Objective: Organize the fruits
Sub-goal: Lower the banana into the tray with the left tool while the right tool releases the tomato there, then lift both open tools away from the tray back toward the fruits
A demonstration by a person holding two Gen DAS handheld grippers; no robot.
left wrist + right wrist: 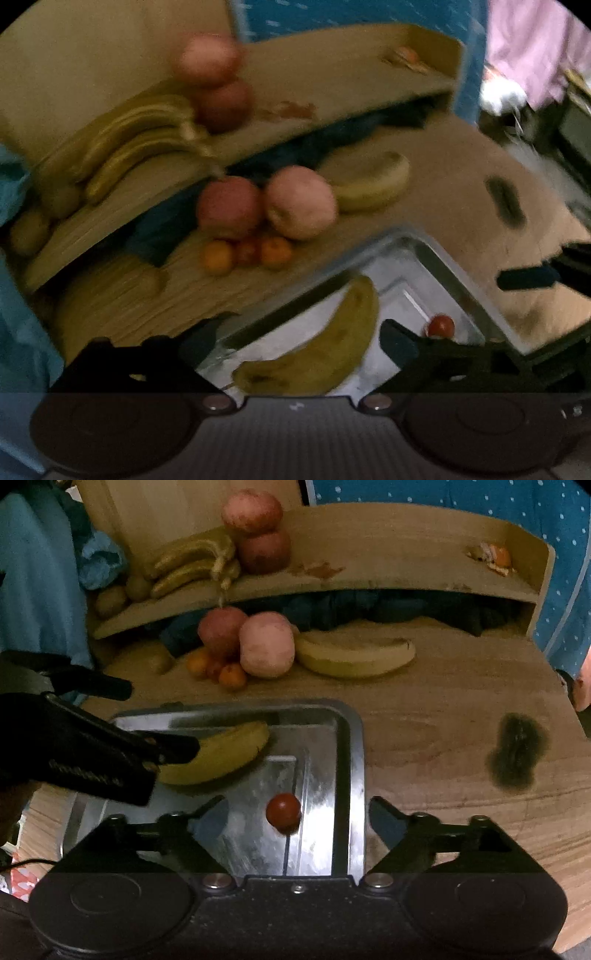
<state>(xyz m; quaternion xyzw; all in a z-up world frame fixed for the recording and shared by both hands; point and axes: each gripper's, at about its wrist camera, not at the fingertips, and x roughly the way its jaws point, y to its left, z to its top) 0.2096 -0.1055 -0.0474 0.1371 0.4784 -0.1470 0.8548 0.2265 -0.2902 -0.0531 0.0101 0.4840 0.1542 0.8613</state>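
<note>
Early stage, we judge: only one banana (221, 753) and a small red fruit (283, 810) lie in the metal tray (349, 746). Left tool (299, 345) spread, straddling that banana, not pinching. Right tool (295, 818) spread over the red fruit, holding nothing. Still on the wooden counter (424, 731): two matte pink-red apples (266, 650), small oranges (232, 675), another curved banana (354, 657). More bananas and apples on the shelf (369, 572). Tray glossy, scuffed.
</note>
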